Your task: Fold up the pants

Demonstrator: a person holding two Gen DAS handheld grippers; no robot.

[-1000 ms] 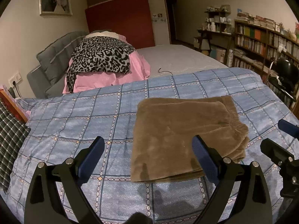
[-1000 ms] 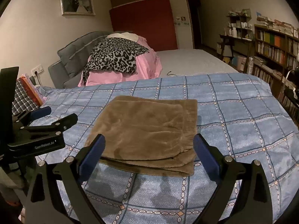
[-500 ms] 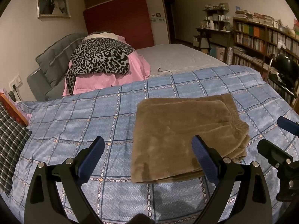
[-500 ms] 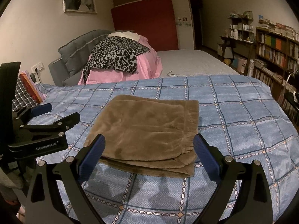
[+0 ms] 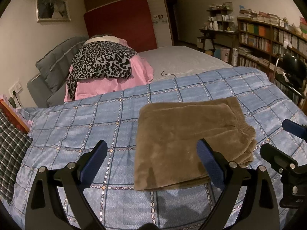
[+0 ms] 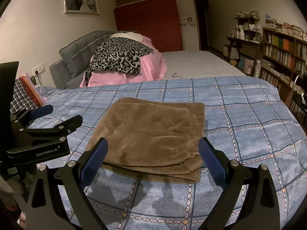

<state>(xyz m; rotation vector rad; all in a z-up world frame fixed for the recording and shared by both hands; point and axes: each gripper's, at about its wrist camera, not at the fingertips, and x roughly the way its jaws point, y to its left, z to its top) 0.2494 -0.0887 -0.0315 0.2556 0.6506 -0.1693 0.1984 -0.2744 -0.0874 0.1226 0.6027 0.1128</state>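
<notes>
Folded brown pants (image 5: 188, 141) flat on blue quilt (image 5: 96, 118) (both grippers' fingers (image 5: 94, 161) wide, empty).

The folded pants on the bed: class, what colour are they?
Plain brown, no pattern. The folded pants show best in the right wrist view, lying on the blue checked bedspread.

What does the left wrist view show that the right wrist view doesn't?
Left wrist only: the right gripper at its right edge, and the black chair by the bookshelves. Right wrist only: the left gripper at its left edge. Both: the folded brown pants on the blue checked quilt, held by neither gripper, jaws open.
</notes>
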